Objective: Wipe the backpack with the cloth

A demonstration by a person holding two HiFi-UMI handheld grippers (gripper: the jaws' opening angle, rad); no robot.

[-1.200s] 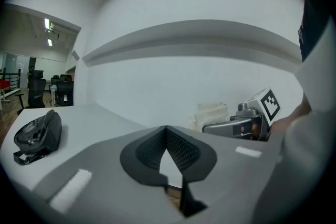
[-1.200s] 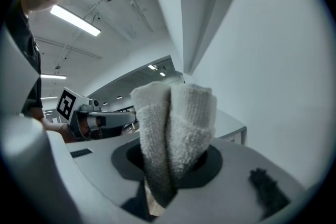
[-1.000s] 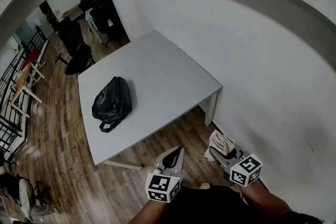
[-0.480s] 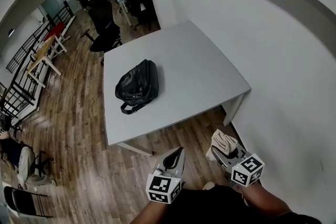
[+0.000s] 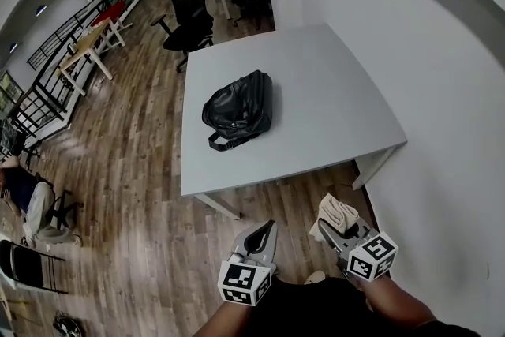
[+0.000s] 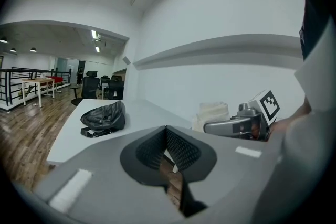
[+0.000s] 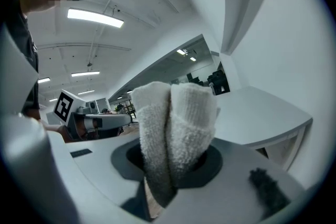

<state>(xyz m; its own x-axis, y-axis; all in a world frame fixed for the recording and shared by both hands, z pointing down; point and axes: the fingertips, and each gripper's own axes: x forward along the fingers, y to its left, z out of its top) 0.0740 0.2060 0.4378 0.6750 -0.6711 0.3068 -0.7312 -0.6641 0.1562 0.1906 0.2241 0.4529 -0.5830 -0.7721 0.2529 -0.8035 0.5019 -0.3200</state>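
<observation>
Head view shows the black leather backpack point(image 5: 238, 108) lying on the grey rectangular bench point(image 5: 331, 106) at 12 o'clock, well apart from both claws at 6 o'clock. The left claw point(image 5: 267, 229) has its jaws together with nothing between them. The right claw point(image 5: 330, 226) is clamped on the folded white terry cloth point(image 5: 335, 211).

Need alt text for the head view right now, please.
A black backpack lies on a grey table, some way ahead of both tools. The right tool grips a folded white cloth; the left tool is shut and empty.
</observation>
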